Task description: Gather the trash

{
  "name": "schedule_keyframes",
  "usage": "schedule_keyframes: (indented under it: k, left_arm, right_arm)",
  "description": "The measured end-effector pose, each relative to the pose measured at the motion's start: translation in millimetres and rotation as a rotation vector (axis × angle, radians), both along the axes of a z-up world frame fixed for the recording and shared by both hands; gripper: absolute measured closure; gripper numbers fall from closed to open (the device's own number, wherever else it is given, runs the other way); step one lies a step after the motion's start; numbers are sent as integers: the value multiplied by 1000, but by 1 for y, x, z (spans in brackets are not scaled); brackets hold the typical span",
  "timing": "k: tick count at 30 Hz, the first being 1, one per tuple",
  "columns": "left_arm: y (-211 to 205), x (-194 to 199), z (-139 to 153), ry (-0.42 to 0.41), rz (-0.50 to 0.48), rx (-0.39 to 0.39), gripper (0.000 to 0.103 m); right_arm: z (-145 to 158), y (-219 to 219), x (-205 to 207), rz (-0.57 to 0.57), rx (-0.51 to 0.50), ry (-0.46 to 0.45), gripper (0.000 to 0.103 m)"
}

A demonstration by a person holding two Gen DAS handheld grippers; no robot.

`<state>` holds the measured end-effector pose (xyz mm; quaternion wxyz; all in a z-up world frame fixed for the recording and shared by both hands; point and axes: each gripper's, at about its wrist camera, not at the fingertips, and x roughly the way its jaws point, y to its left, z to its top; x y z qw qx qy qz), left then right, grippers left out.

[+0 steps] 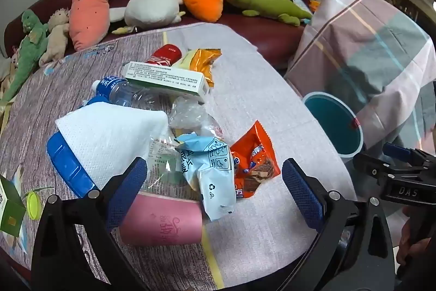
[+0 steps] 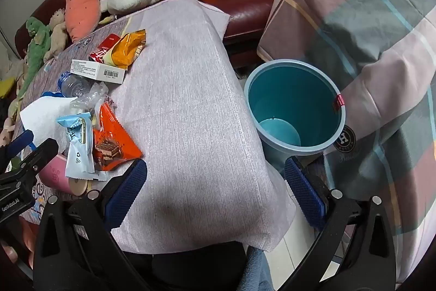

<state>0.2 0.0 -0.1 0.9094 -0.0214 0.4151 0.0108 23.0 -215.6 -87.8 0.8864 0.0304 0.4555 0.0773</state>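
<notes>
A pile of trash lies on the table: a light blue wrapper (image 1: 209, 173), an orange snack wrapper (image 1: 256, 162), a crumpled clear plastic bag (image 1: 188, 113), a plastic bottle (image 1: 122, 92), a white-green box (image 1: 166, 78), a red can (image 1: 164, 56) and a yellow-orange wrapper (image 1: 204, 63). My left gripper (image 1: 215, 187) is open just above the light blue wrapper. My right gripper (image 2: 215, 187) is open and empty over the table's right edge, beside the blue trash bin (image 2: 294, 105), which also shows in the left wrist view (image 1: 335, 124).
A pink cup (image 1: 163, 220) lies on its side under the left gripper. A white paper towel (image 1: 109, 132) covers a blue lid (image 1: 68, 165). A green box (image 1: 9, 206) sits at left. Plush toys (image 1: 152, 4) line the red sofa. A plaid cloth (image 2: 368, 32) hangs at right.
</notes>
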Motion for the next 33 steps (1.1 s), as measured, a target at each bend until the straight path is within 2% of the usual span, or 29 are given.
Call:
schedule_keyframes:
  k: [10,13,33]
  left_arm:
    - [2,-3,-1,-6,9,5,4]
    - [5,-2,-4,-3,16,0,4]
    - [11,-2,-6,0,26,-18,4]
  right_arm:
    - [3,-1,-7,-1,0,-2,6]
    - [-8,2,-8,-3,-2,3,6]
    - [0,-2,1,-11,-21,14,6]
